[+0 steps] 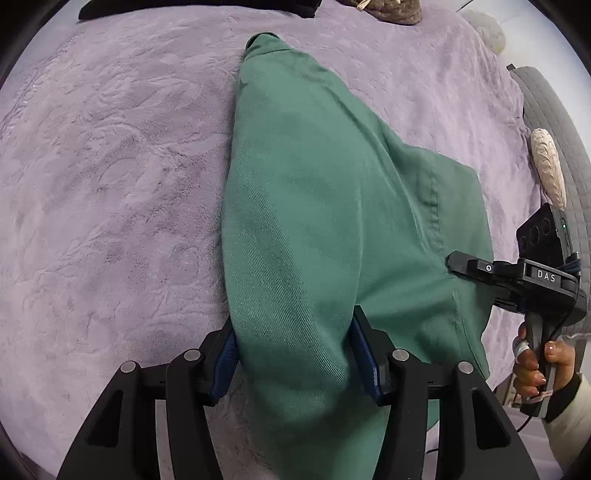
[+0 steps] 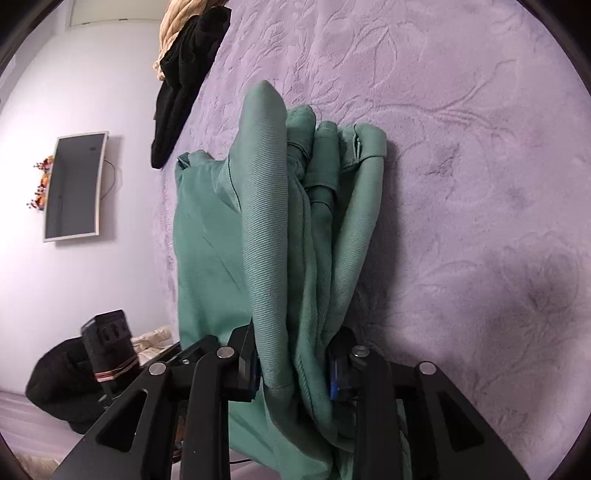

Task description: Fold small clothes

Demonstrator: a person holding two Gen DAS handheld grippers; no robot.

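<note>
A green garment (image 1: 314, 206) stretches over the purple plush blanket (image 1: 92, 184), its far end lying on the blanket and its near end raised. My left gripper (image 1: 295, 332) is shut on a thick fold of the near end, with cloth filling the gap between its blue pads (image 1: 364, 354). The right gripper (image 1: 456, 260) reaches in from the right onto the garment's side edge, carried by a hand (image 1: 535, 369). In the right wrist view, my right gripper (image 2: 295, 354) is shut on several bunched folds of the green garment (image 2: 273, 221).
A black garment (image 2: 184, 85) and a beige knit (image 2: 177, 29) lie at the blanket's far edge. A grey quilt (image 1: 546, 122) and a pale knitted item (image 1: 548, 166) border the right side. A wall screen (image 2: 74, 184) and a dark heap (image 2: 62, 384) sit beyond the bed.
</note>
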